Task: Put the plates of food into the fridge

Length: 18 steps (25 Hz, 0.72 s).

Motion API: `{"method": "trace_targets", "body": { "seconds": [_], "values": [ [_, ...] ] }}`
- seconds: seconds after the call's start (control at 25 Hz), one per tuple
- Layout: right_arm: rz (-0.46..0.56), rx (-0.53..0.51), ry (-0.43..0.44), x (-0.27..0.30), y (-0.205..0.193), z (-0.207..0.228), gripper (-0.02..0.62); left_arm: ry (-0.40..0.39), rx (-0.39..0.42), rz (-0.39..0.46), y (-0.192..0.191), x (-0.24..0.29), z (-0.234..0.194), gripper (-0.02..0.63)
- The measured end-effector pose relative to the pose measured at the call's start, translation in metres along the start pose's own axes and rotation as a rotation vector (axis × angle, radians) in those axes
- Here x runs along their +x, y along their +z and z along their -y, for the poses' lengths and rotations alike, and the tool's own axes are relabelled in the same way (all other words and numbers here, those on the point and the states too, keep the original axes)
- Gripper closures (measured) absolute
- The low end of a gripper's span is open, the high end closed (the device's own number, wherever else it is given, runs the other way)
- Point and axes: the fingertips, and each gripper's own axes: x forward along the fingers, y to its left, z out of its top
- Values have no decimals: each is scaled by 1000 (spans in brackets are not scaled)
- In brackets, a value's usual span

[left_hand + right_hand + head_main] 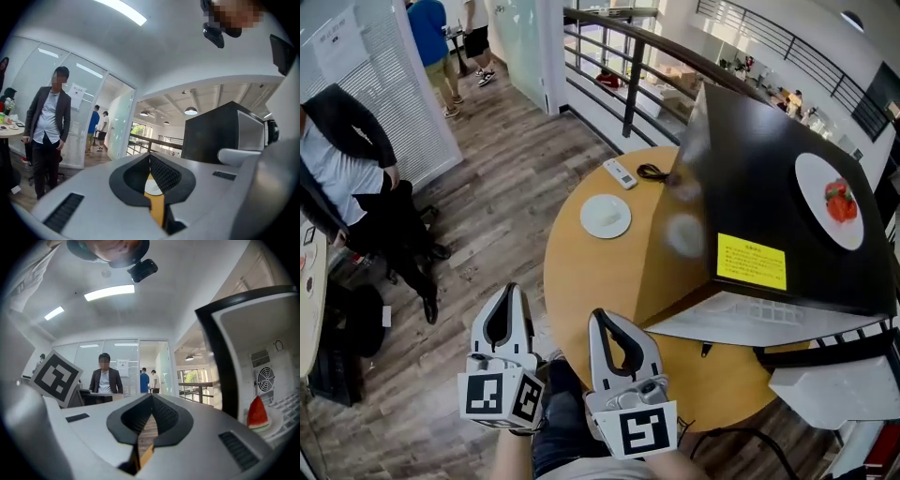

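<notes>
Left gripper (508, 298) and right gripper (606, 321), each with jaws pressed together on nothing, were held side by side at the near-left edge of the round table (591, 281). We noted a remote (620, 173) and a black cable (652, 172) beyond the white plate (606, 216), which lay on the table well ahead of both grippers. The black fridge (769, 187) stood to their right, and a person in a dark jacket (347, 178) stood at left. Only the head view showed a plate of red food (830, 202) against the fridge's black panel. Only the right gripper view showed a watermelon slice (257, 414) on a plate beside white lining.
</notes>
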Motion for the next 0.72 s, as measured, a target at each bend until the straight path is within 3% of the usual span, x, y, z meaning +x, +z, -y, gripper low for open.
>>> {"method": "trace_targets", "body": {
  "seconds": [0.44, 0.56, 0.72],
  "values": [
    [-157, -12, -208, 128, -47, 17, 581, -212, -42, -111, -5, 132, -58, 598],
    [-204, 30, -278, 145, -69, 34, 581, -286, -63, -168, -20, 157, -61, 598],
    [-289, 198, -367, 161, -111, 65, 581, -381, -197, -319, -59, 187, -59, 598]
  ]
}}
